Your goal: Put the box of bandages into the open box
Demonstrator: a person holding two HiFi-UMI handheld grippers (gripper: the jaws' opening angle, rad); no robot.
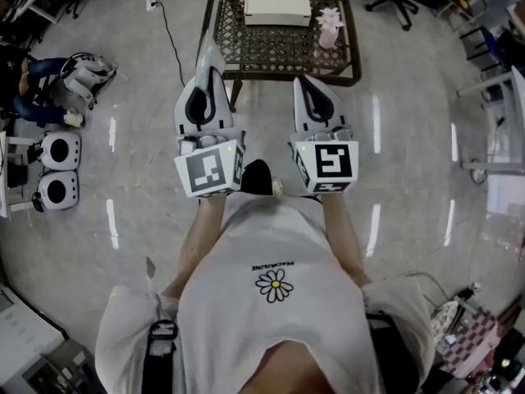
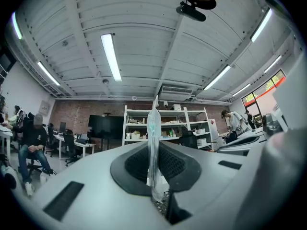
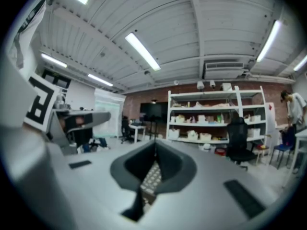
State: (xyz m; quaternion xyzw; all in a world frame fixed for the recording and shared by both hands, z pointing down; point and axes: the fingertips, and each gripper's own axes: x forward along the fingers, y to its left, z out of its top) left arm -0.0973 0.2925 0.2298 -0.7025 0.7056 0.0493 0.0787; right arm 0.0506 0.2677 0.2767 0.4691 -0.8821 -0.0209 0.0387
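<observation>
Approach stage; nothing picked up yet. The person stands short of the wicker desk (image 1: 271,52), both tools held side by side and aimed at it. Left tongs (image 1: 210,60): clenched, jaws meeting at a seam. A thin clear sliver stands along that seam in the left gripper view; I cannot tell whether it belongs to the pads or is a scrap caught there. Right tongs (image 1: 305,84): clenched too, nothing between them. On the desk's far part lies a white box (image 1: 277,8), probably the open box. Just beside it on the right is a small pale pink item (image 1: 330,25), probably the box of bandages but too small to confirm. Both are well apart from the tongs. Judgement: close the gap first, then release one pair of tongs before reaching. Take the small box squarely across its narrow faces so it does not tip on the woven top. Keep the other tongs free to steady the white box.
</observation>
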